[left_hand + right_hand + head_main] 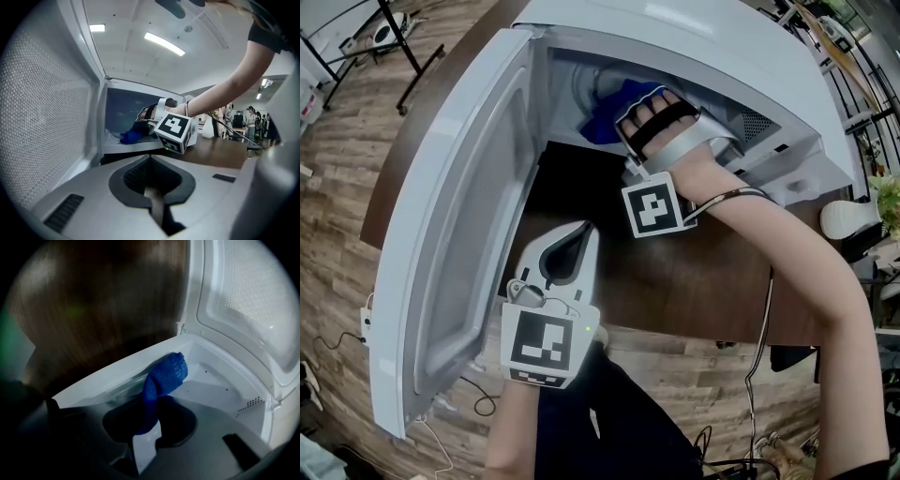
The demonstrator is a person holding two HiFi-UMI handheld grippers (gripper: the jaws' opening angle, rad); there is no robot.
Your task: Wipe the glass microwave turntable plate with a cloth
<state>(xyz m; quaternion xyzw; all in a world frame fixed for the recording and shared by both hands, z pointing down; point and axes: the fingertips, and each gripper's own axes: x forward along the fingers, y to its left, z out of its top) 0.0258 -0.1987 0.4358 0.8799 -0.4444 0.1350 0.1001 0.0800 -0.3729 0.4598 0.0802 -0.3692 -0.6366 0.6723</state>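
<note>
My right hand-held gripper (pixel 148 427), the nearer, pinches the cloth (pixel 165 375). The plate (pixel 123 390) lies at ten o'clock. The left hand-held gripper (pixel 150 161) is closed and empty.

Head view high above, facing steeply down on the open microwave (pixel 675 33), left gripper view outside beside the door (pixel 47 117), facing into the cavity, right gripper view at the cavity, very near the blue cloth (pixel 166 373), shared by all three.

The bare right arm (pixel 787 272) reaches far and leftward. Its hand (pixel 661 122) grips the right claw (pixel 152 401), whose jaws pinch a blue cloth (pixel 168 373). The left claw (pixel 584 234) hovers nearer, pointing far, with its jaws together and nothing between them.
</note>
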